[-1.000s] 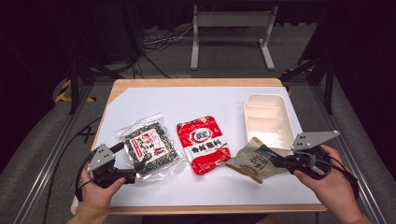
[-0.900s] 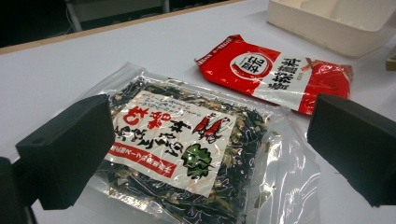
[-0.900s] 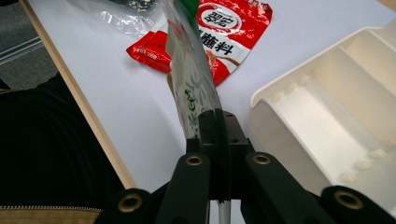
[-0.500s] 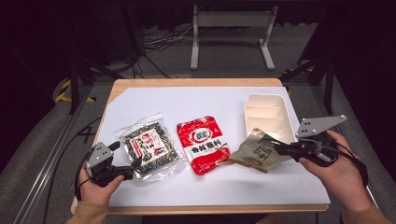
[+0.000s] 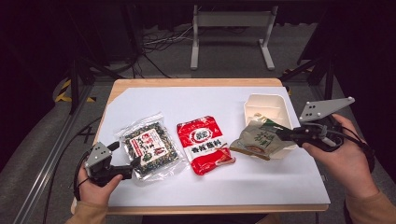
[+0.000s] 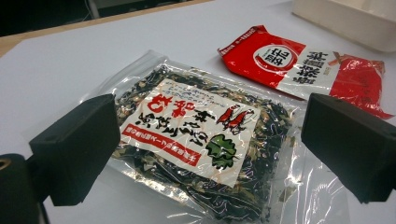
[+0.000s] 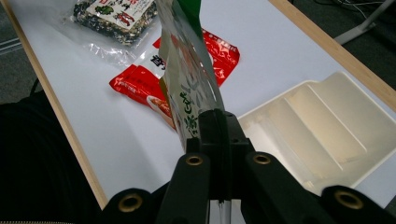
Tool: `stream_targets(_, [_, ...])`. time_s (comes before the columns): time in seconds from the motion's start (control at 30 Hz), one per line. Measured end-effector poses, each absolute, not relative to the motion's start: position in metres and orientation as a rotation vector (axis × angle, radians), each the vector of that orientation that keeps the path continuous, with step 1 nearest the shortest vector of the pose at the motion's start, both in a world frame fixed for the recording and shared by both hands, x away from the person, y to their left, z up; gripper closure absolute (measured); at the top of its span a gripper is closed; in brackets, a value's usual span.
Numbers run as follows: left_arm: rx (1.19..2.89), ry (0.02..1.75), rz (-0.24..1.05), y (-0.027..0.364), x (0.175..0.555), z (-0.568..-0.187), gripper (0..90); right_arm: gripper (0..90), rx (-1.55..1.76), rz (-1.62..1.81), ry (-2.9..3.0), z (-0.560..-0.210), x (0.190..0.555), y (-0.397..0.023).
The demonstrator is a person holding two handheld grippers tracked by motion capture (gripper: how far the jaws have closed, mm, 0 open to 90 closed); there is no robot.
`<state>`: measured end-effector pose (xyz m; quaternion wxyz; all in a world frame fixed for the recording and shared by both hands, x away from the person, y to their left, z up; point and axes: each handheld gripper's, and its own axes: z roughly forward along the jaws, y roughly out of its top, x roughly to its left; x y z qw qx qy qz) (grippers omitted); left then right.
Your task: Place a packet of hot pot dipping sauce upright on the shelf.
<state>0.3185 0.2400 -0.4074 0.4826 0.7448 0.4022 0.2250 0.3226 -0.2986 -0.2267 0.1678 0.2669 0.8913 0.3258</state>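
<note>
A green and tan packet (image 5: 259,140) hangs in the air over the near end of the cream tray (image 5: 273,103), with my right gripper (image 5: 283,135) shut on its edge. From the right gripper view the packet (image 7: 187,70) rises straight from the closed jaws, above the tray (image 7: 327,135). My left gripper (image 5: 133,166) rests at the near left of the table, open, its jaws on either side of the near corner of the clear seaweed bag (image 5: 148,148). The bag (image 6: 205,140) lies flat between the two black fingers (image 6: 77,140). A red packet (image 5: 204,143) lies in the middle.
A white sheet (image 5: 187,105) covers the wooden table. The tray has several long compartments. The red packet (image 6: 303,70) lies just past the seaweed bag. Dark floor with cables and a metal stand (image 5: 231,21) lies beyond the table's far edge.
My right gripper has lifted the green and tan packet off the table and carried it up over the tray's near end. The left gripper has stayed in place.
</note>
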Motion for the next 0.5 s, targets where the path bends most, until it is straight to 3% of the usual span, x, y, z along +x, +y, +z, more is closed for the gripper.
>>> stream_targets(0.5, [1.806,0.999,0.544,0.245,0.32,-0.41,5.7,89.5,0.719,0.948,2.505,-0.204,0.346,-0.3])
